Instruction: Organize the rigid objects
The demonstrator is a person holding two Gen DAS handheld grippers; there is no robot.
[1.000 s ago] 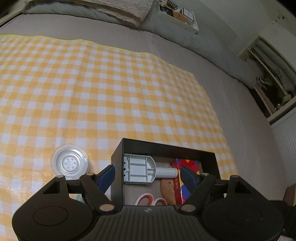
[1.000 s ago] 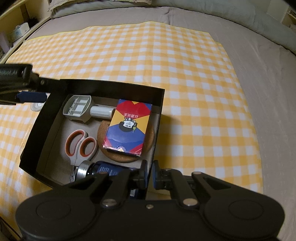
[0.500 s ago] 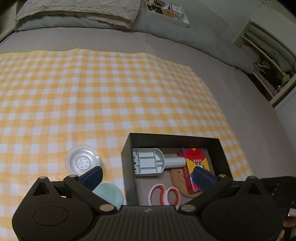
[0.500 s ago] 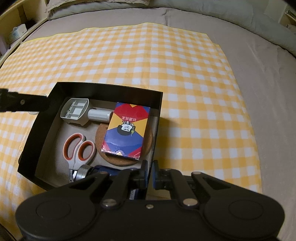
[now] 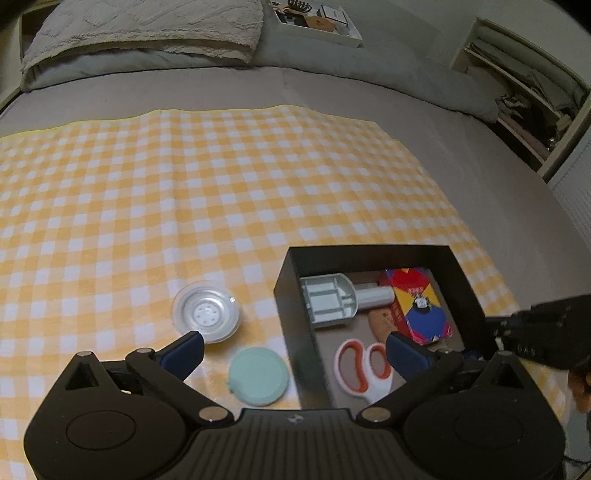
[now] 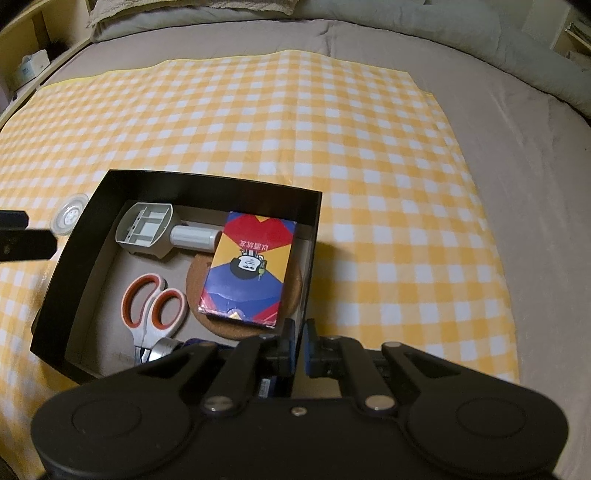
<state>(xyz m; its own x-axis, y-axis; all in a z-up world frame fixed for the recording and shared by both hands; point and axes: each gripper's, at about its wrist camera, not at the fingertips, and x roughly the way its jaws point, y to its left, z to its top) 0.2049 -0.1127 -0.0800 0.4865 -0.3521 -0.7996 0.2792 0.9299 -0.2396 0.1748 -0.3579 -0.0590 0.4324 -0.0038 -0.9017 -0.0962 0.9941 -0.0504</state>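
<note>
A black box (image 5: pixel 288 295) (image 6: pixel 207 188) sits on the yellow checked cloth. It holds a grey scoop (image 5: pixel 332 301) (image 6: pixel 147 227), orange-handled scissors (image 5: pixel 360 363) (image 6: pixel 151 306), a colourful card box (image 5: pixel 419 304) (image 6: pixel 251 269) on a cork coaster (image 6: pixel 225 325), and a dark object at its near edge. A clear round lid (image 5: pixel 206 312) (image 6: pixel 69 218) and a mint disc (image 5: pixel 258 376) lie left of the box. My left gripper (image 5: pixel 295 350) is open and empty above the box's left wall. My right gripper (image 6: pixel 298 349) is shut on the box's near right wall.
The cloth covers a grey bed. A folded blanket (image 5: pixel 147 33) and a white tray of small items (image 5: pixel 317 22) lie at the far end. Shelves (image 5: pixel 524 96) stand at the right.
My left gripper has pulled back and up, away from the box, bringing the mint disc and more of the cloth into view. My right gripper stays shut on the box wall.
</note>
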